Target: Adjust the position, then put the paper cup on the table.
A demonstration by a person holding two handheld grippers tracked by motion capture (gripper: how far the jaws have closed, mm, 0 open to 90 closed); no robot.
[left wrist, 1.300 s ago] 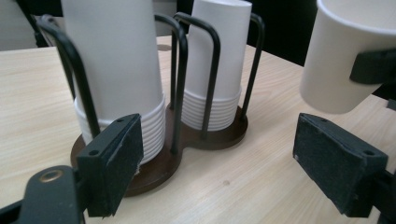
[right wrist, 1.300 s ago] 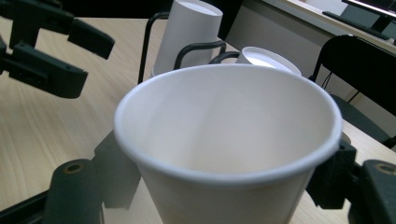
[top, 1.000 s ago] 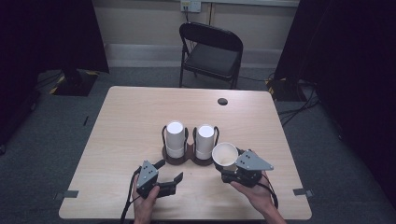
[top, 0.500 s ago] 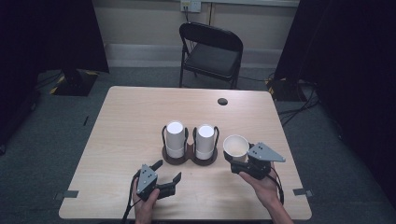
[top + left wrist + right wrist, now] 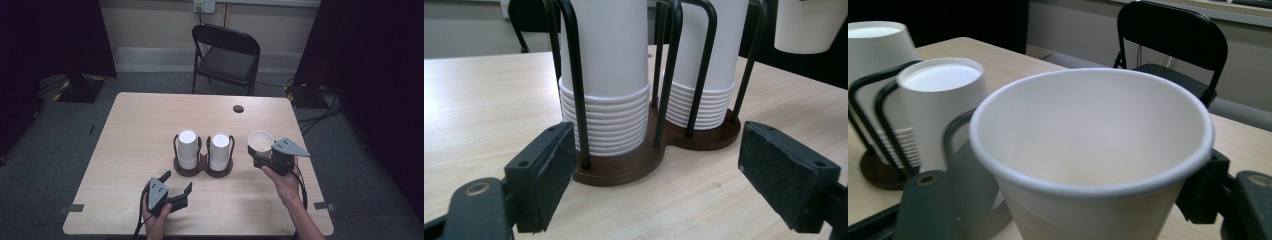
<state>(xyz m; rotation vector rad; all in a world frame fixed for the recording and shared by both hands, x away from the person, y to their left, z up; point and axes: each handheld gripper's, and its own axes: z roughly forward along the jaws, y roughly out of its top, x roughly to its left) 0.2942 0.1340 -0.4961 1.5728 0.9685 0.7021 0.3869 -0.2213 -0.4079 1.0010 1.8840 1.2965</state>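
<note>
A dark wooden cup holder (image 5: 189,171) with black wire loops stands mid-table and carries two upside-down stacks of white paper cups (image 5: 187,149) (image 5: 220,151). To its right, a single white paper cup (image 5: 261,141) is held upright just above the table, with my right gripper (image 5: 260,159) shut on its lower wall. In the right gripper view the cup (image 5: 1093,150) sits between the jaws, mouth up. My left gripper (image 5: 176,181) rests near the front edge, open and pointing at the holder. The left gripper view has the holder's base (image 5: 624,167) just beyond the spread pads (image 5: 546,175).
A black folding chair (image 5: 227,52) stands behind the table's far edge. A small black round disc (image 5: 238,108) lies at the far right of the tabletop (image 5: 130,130). Dark curtains flank the room, and cables run on the floor at right.
My right gripper has carried the single cup to the right, away from the holder's right stack. The left gripper has stayed where it was.
</note>
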